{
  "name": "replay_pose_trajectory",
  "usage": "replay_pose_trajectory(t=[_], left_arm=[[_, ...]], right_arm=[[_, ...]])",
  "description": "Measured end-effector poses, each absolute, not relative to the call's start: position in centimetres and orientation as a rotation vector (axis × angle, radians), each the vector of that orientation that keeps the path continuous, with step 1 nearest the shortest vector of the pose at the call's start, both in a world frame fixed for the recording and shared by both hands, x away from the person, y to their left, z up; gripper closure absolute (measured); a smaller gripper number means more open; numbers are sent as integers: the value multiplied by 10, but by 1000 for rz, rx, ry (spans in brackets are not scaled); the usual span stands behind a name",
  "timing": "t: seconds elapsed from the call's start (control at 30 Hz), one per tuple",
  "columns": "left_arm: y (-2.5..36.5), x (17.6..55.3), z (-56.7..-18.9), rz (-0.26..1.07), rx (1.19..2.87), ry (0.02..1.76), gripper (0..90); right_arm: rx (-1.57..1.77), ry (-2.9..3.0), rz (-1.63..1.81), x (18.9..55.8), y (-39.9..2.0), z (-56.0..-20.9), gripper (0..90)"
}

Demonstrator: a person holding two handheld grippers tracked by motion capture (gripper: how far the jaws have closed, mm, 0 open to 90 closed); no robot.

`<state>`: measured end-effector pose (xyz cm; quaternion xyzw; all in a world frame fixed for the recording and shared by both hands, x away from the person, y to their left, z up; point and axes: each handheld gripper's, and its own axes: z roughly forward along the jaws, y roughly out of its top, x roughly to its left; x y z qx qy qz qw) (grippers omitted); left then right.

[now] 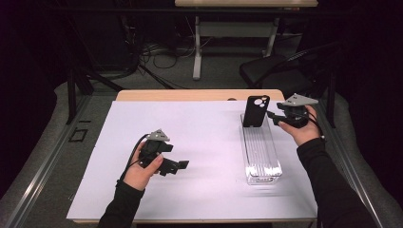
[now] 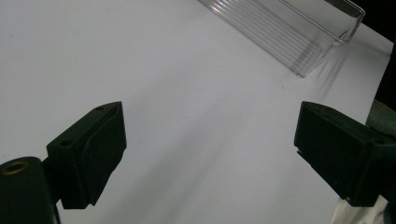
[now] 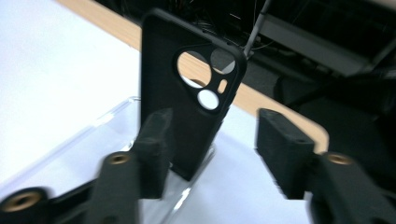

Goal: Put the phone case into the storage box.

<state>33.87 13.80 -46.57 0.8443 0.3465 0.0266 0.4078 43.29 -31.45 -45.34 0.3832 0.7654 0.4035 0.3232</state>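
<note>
A white sheet covers nearly all of my wooden table, leaving a strip of bare wood along the far edge. On the sheet's right half a long clear plastic tray with a ribbed floor runs from near the far edge back toward my side, parallel to the right edge. A black phone case stands upright at the tray's far end, its camera cutouts at the top; in the right gripper view its foot sits just inside the tray's end wall, and I cannot tell whether it leans on anything.

My right gripper is held at the far right corner of the sheet, level with the case and pointing at it from the right. Its jaws stand apart, nothing pinched: in the right gripper view the left jaw overlaps the case's lower edge while the right jaw is clear of it, and the blur leaves it unclear whether that left pad touches the case.

My left gripper sits low over the sheet's near-left area, well apart from the tray, pointing right. Its jaws are spread wide with bare white sheet between them; in the left gripper view the tray's near end shows beyond them at the upper right.
</note>
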Motion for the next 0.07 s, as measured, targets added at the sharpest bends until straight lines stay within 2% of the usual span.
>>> replay_pose_trajectory(t=[0.07], left_arm=[[141,340,-465,71,2123,878,97]], right_arm=[[1060,2008,1081,423,-316,-453,347]])
